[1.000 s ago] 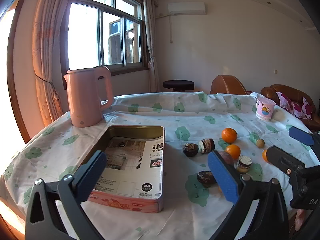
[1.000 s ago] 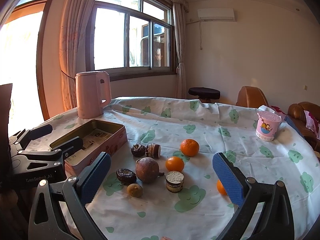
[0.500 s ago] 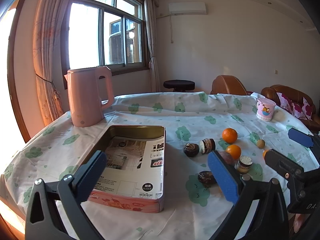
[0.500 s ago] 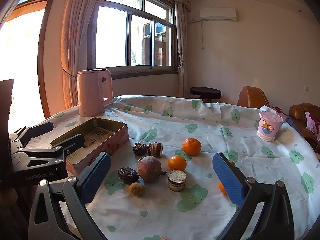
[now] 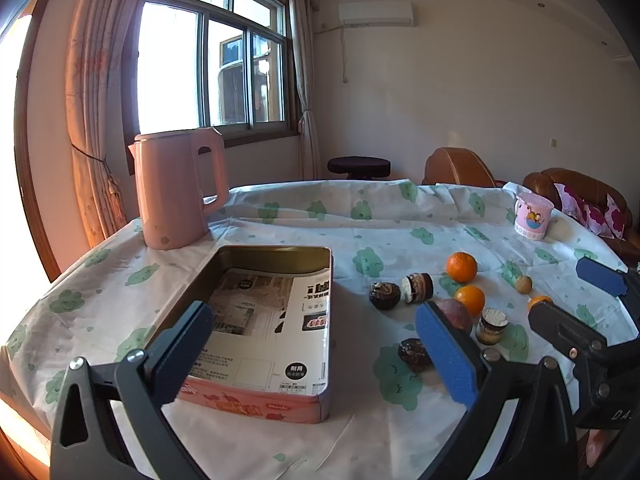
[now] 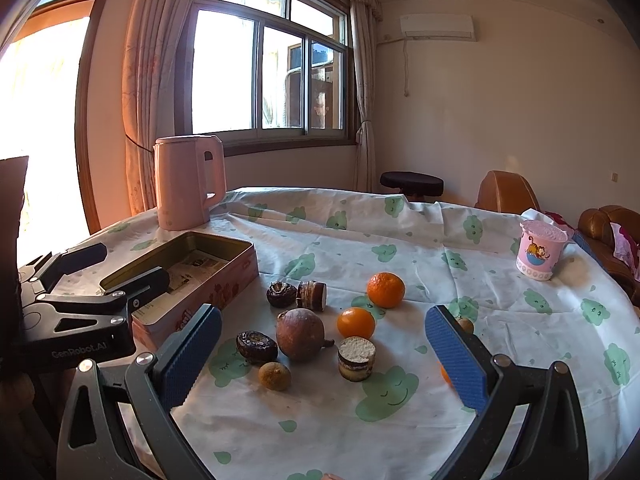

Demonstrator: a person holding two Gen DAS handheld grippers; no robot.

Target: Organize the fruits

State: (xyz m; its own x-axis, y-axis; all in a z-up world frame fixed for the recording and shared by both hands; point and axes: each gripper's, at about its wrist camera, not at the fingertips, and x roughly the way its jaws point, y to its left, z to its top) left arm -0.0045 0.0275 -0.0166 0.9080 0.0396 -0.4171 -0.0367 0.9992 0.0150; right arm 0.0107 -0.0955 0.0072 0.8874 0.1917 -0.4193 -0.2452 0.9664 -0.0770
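Metal tin (image 5: 256, 320) holds only printed paper (image 5: 264, 332); no fruit inside.

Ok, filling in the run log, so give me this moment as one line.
left gripper: open, empty | right gripper: open, empty | tin box: no fruit inside | oranges, other pieces: loose on tablecloth
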